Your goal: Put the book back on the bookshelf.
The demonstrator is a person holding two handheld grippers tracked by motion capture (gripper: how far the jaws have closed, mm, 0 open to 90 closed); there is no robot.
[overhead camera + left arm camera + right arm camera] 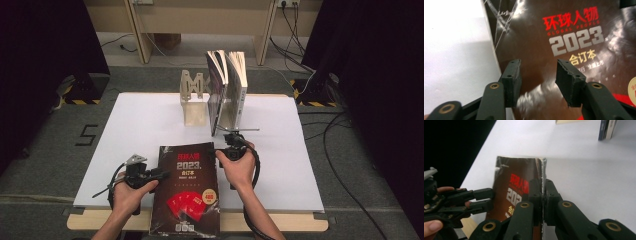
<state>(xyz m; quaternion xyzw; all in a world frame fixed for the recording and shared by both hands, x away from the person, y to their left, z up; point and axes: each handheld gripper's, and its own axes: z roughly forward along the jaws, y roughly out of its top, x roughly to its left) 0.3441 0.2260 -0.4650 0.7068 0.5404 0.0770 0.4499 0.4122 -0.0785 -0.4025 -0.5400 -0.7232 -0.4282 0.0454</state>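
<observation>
You face a white table (140,125) on grey carpet floor (50,145), black curtains (45,40) at both sides, wooden furniture legs (137,35) and loose cables (292,30) behind.

My left tool (159,174) sits low in my hand, its jaws parted and gripping nothing. My right tool (223,149) is clamped tight, wrist reaching forward.

The magazine (189,190) is lying at the worktop's (135,130) near edge, overhanging it. Behind it, the bookend (192,100) is standing left of two upright books (227,90), just beside them.
</observation>
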